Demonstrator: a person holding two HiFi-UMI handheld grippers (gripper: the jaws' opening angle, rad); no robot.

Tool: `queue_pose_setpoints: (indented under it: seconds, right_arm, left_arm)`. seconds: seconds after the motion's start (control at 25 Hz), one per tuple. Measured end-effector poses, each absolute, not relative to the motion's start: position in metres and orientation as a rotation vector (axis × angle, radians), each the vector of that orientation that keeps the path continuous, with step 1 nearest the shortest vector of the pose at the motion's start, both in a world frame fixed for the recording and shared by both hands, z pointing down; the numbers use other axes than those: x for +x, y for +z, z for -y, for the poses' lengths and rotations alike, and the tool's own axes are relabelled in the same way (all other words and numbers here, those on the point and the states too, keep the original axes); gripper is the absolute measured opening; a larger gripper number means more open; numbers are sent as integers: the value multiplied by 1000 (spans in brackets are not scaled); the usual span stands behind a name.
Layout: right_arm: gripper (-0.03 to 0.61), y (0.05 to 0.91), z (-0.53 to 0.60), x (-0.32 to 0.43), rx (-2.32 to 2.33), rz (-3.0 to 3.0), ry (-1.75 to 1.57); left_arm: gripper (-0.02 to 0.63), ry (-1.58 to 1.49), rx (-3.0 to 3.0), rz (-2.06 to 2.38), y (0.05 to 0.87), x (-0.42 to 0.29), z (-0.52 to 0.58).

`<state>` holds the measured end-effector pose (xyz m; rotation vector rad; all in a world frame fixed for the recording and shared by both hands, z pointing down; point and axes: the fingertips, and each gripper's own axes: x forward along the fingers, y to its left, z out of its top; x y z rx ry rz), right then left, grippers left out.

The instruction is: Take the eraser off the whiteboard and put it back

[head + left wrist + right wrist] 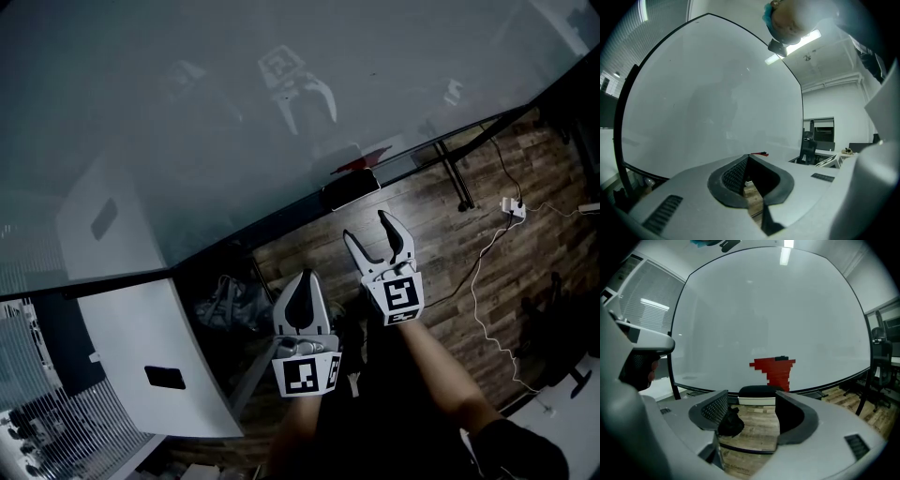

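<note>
The eraser (351,188), dark on top with a white base, rests on the ledge along the whiteboard's (234,103) lower edge, just below a red scribble (354,165). My right gripper (366,227) hangs a short way in front of it, open, with nothing between its jaws. In the right gripper view the eraser (757,394) lies just beyond the right gripper (752,416), under the red scribble (774,369). My left gripper (302,281) is lower and to the left, shut and empty. In its own view the left gripper (749,161) faces the bare whiteboard (708,103).
The whiteboard stands on a dark frame with a leg (457,180) on the wooden floor. A white power strip (512,206) and its cable lie on the floor at right. A white cabinet (141,356) stands at left. An office chair (806,149) sits beyond the board's edge.
</note>
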<state>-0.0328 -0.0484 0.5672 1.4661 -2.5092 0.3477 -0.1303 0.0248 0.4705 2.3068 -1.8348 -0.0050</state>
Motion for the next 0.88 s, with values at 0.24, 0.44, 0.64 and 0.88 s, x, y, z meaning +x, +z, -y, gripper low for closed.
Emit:
queue_pose_setpoints:
  seconds: [0.24, 0.44, 0.64, 0.88]
  right_arm:
    - [355, 579, 66, -28, 1506, 2480, 384]
    - [419, 587, 75, -28, 1497, 2480, 384]
    - [450, 591, 81, -31, 1503, 2487, 371]
    - [486, 598, 89, -33, 1508, 2490, 384]
  left_arm:
    - [2, -11, 2293, 1836, 476, -132, -18]
    - [2, -16, 2295, 1837, 480, -131, -13]
    - [2, -21, 2298, 1835, 484, -131, -10]
    - [2, -23, 2303, 1831, 488, -132, -5]
